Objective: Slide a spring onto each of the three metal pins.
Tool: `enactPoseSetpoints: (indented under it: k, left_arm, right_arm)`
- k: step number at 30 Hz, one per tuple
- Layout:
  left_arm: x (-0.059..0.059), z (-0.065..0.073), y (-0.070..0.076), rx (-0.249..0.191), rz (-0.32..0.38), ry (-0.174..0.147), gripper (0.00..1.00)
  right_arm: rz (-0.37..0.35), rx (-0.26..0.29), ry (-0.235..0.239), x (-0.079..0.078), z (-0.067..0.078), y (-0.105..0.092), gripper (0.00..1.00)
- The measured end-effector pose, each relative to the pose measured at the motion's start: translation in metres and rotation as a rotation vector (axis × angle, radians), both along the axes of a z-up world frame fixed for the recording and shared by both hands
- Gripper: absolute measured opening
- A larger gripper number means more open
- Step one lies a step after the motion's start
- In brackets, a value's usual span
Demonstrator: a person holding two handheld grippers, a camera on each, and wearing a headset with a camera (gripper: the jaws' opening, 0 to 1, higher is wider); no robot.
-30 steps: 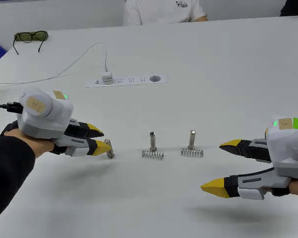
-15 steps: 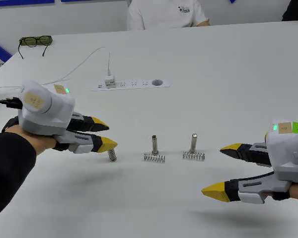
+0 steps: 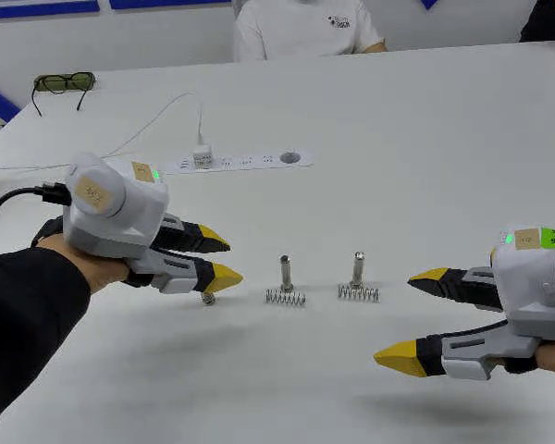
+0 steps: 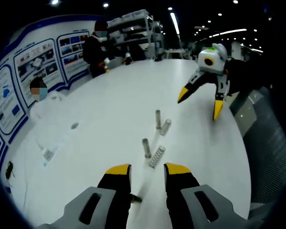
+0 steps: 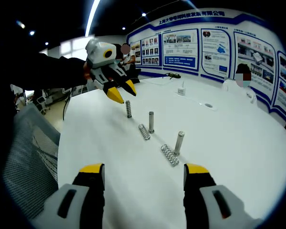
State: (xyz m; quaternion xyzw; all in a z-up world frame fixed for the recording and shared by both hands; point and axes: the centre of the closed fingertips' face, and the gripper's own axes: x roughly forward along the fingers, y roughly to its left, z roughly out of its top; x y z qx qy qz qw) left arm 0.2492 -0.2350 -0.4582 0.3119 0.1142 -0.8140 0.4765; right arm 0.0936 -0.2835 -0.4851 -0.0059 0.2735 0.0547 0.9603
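Three metal pins stand in a row on the white table (image 3: 416,157). The left pin (image 3: 208,298) wears a spring and is partly hidden under my left gripper (image 3: 224,259), which hovers open just above it, holding nothing. The middle pin (image 3: 286,273) and right pin (image 3: 357,268) are bare, each with a loose spring lying at its base (image 3: 285,297) (image 3: 358,293). My right gripper (image 3: 409,314) stands wide open and empty, to the right of the row. In the right gripper view the sprung pin (image 5: 128,109) is farthest, the bare right pin (image 5: 179,142) nearest.
A white power strip (image 3: 245,159) with a plug and cable lies behind the pins. Dark glasses (image 3: 63,83) rest at the far left corner. A person in a white shirt (image 3: 301,28) sits at the far edge.
My left gripper has risen off the sprung left pin and drifted right, leaving the spring on the pin. The right gripper has stayed put, open.
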Motion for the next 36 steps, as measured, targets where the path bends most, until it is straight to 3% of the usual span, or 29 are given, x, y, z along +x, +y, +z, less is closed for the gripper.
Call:
enactPoseSetpoints:
  k: [14, 26, 36]
  left_arm:
    - [-0.017, -0.016, -0.009, 0.043, -0.074, -0.022, 0.26]
    - [-0.022, -0.027, -0.017, 0.074, -0.096, -0.041, 0.24]
    - [-0.027, -0.041, -0.020, 0.119, -0.147, -0.103, 0.24]
  right_arm:
    - [-0.006, -0.001, 0.007, -0.001, -0.002, -0.002, 0.68]
    - [-0.016, 0.001, 0.005, -0.002, -0.001, -0.003, 0.68]
    - [-0.016, 0.004, 0.004, -0.002, 0.000, -0.002, 0.68]
